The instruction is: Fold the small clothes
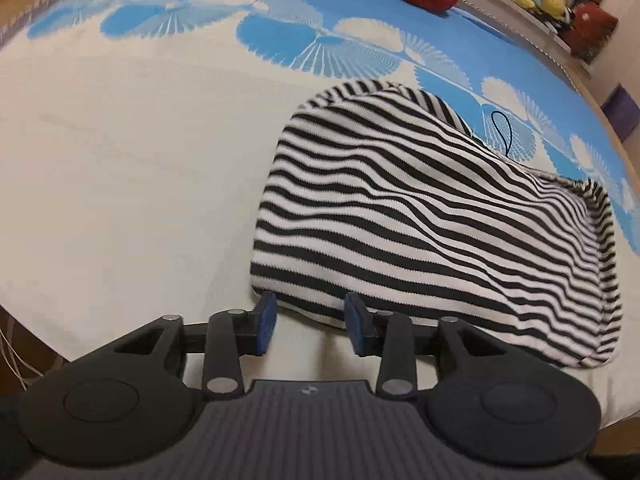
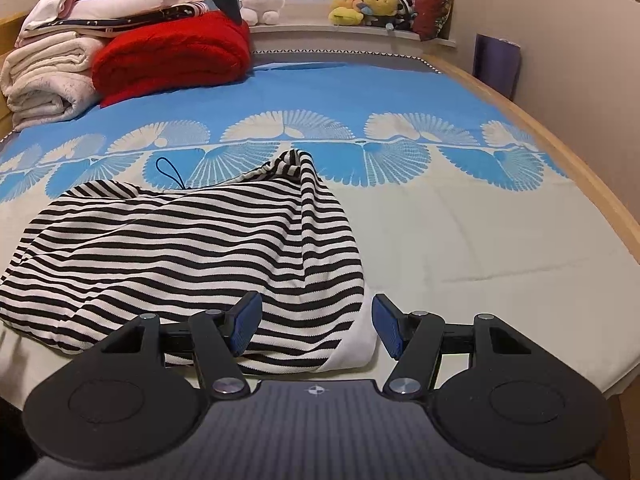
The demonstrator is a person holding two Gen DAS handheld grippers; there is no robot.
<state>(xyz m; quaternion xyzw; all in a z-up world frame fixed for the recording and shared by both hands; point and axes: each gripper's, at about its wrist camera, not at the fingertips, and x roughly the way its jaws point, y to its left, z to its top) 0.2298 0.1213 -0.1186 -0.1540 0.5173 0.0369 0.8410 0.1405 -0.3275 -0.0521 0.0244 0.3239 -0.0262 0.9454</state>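
A black-and-white striped garment [image 1: 420,216] lies folded on the bed, with a thin dark loop of cord [image 1: 502,130] sticking out at its far side. My left gripper [image 1: 310,326] is open at the garment's near left corner, its blue pads on either side of the edge. In the right wrist view the same garment [image 2: 180,248] spreads left of centre. My right gripper [image 2: 316,326] is open at the near right corner, where a white inner layer [image 2: 356,350] shows. Neither gripper holds cloth.
The bed sheet [image 2: 460,240] is cream near me and blue with fan patterns farther off. A red blanket [image 2: 172,56] and folded white bedding [image 2: 48,76] are stacked at the far left. Plush toys [image 2: 368,6] line the windowsill. A wooden bed rail [image 2: 580,176] runs along the right.
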